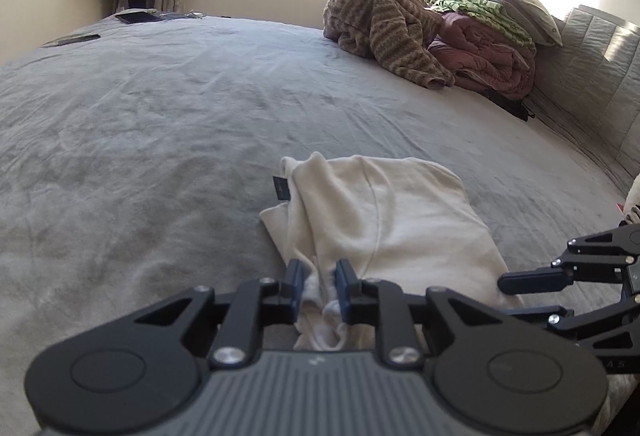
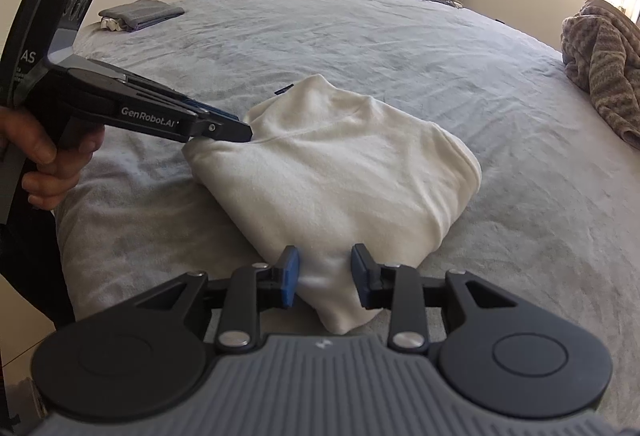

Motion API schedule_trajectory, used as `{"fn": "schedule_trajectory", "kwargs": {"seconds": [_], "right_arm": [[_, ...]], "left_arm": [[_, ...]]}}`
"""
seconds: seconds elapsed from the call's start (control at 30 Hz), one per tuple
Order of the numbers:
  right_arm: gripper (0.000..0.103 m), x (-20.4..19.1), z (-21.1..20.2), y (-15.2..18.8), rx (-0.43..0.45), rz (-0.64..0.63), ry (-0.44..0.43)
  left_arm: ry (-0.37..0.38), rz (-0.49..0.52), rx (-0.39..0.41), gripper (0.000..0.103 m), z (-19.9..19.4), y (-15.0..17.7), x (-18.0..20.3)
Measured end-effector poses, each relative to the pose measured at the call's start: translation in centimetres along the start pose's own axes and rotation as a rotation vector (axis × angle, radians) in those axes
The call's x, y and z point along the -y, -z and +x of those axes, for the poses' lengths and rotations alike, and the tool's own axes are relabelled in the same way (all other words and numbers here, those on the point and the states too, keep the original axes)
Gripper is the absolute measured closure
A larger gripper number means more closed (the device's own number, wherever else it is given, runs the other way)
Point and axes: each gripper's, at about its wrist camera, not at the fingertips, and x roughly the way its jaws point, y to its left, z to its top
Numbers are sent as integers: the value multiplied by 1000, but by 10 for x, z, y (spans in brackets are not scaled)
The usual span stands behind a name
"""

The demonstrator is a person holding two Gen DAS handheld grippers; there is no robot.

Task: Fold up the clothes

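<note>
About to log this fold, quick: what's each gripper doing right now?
Left gripper: shut on the cream garment.
Right gripper: open, garment between its pads, not pressed.

Both angle downward: the left hand-held gripper (image 1: 318, 282) stands narrowly parted, the right hand-held gripper (image 2: 325, 276) wider.

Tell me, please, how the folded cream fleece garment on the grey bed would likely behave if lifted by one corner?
The folded cream fleece garment would probably flop and unfold: its edges look soft and rounded. It seems light, barely denting the grey bed cover. The matte fleece likely grips rather than slips.
</note>
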Motion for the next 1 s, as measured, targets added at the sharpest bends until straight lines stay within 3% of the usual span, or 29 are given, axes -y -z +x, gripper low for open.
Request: {"fn": "schedule_trajectory", "kwargs": {"seconds": [0.07,0.17,0.2,0.33,0.47,0.5,0.6,0.73,0.8,0.9,0.93,1.0], "right_arm": [[62,3,-2,-2,13,27,-15],[64,-6,-8,-5,71,-4,-10],[63,-12,-10,-6,89,-34,-8],[42,-42,-2,-1,79,-169,-19],[41,-41,0,-2,64,-165,-15],[40,-34,-3,-4,63,-125,-25],[35,13,-13,-1,48,153,-79],[33,73,-10,25,-17,523,-142],[32,92,-5,42,-24,719,-210],[32,105,1,60,24,987,-403],[32,105,5,64,28,1038,-446],[33,97,9,63,30,1029,-431]], "left_arm": [[15,-56,-24,73,5,-1,-9],[72,-167,-60,73,10,-1,-24],[75,-172,-64,73,10,-1,-24],[55,-132,-59,73,9,-1,-17],[60,-137,-67,71,9,-2,-19],[58,-129,-67,69,8,-2,-19],[56,-119,-67,67,8,-2,-20],[51,-116,-71,67,9,-3,-18],[51,-117,-73,67,9,-3,-18],[52,-125,-77,67,10,-4,-19],[53,-128,-79,67,10,-5,-19],[51,-131,-83,67,10,-5,-20]]}}
